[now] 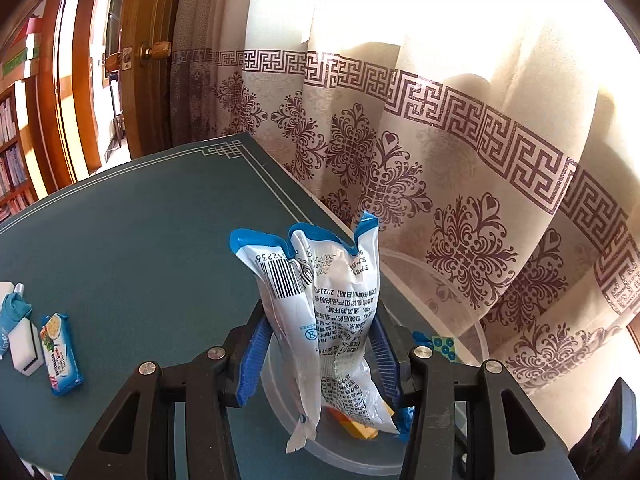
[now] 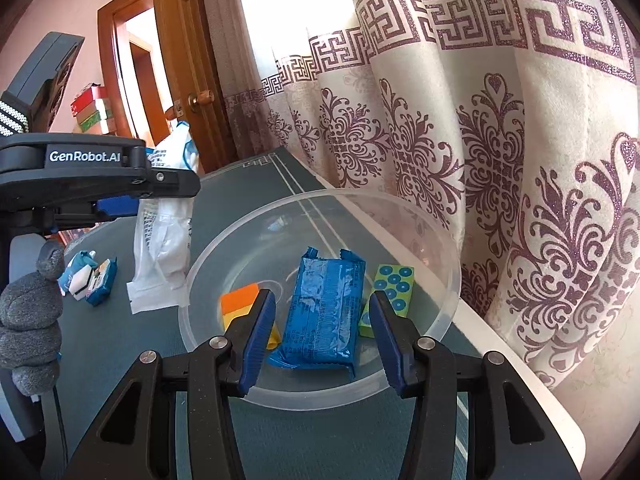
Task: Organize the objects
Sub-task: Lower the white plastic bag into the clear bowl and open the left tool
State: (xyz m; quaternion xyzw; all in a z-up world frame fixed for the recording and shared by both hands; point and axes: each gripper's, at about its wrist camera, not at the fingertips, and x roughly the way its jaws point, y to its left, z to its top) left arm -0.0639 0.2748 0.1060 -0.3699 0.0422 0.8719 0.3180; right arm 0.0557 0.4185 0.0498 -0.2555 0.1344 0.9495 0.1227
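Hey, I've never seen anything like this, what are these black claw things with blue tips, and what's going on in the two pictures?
They are hand-held grippers, one in each of a person's hands, each with a camera looking along its two fingers.

The left camera shows the left gripper clamped on a white and blue plastic packet, held upright over a clear plastic bowl.

The right camera shows the right gripper open and empty above that bowl, which holds a blue wrapper, an orange block and a green dotted block. The gloved hand at its left edge carries the left gripper.

A few small packets wait on the dark green table.
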